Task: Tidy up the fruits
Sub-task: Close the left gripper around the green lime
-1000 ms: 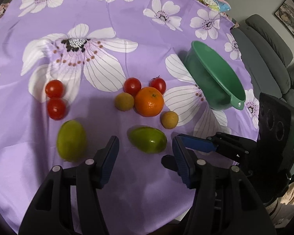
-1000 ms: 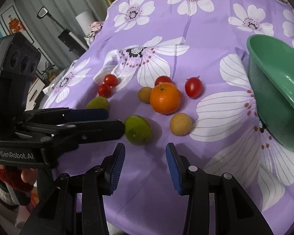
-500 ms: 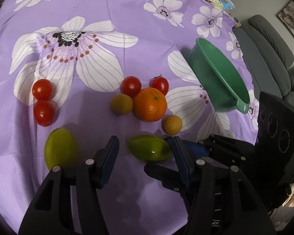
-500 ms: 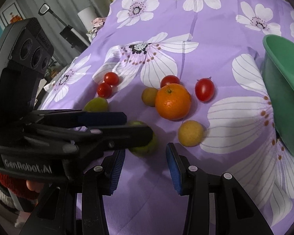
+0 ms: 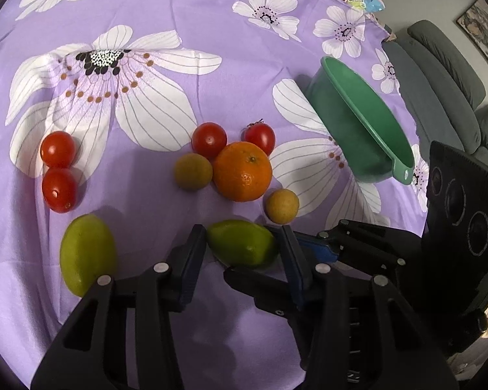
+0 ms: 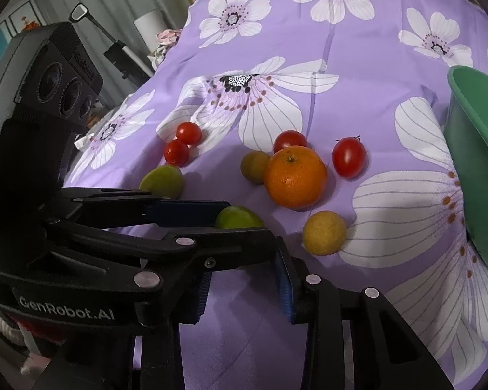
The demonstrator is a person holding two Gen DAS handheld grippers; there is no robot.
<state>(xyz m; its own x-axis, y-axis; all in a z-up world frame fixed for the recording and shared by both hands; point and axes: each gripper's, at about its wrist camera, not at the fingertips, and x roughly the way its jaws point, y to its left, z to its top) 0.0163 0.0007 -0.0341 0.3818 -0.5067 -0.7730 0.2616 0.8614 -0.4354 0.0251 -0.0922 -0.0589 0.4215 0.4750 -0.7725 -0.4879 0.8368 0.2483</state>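
Note:
Fruits lie on a purple flowered cloth (image 5: 211,32). A green mango (image 5: 240,242) sits between the open fingers of my left gripper (image 5: 242,250), not squeezed; it also shows in the right wrist view (image 6: 236,217). A second green mango (image 5: 86,253) lies to the left. An orange (image 5: 242,170), two small yellow fruits (image 5: 192,170) (image 5: 281,206) and several red tomatoes (image 5: 58,188) lie beyond. A green bowl (image 5: 361,123) stands at the right. My right gripper (image 6: 242,287) is open and empty, just behind the left gripper's fingers.
A grey sofa (image 5: 445,74) stands beyond the table's right edge. In the right wrist view the table's left edge drops off toward a room with a stand (image 6: 114,45). The left gripper's body (image 6: 48,162) fills the left of that view.
My left gripper moved forward until its open fingers came to either side of the green mango. My right gripper shifted slightly closer to the fruits.

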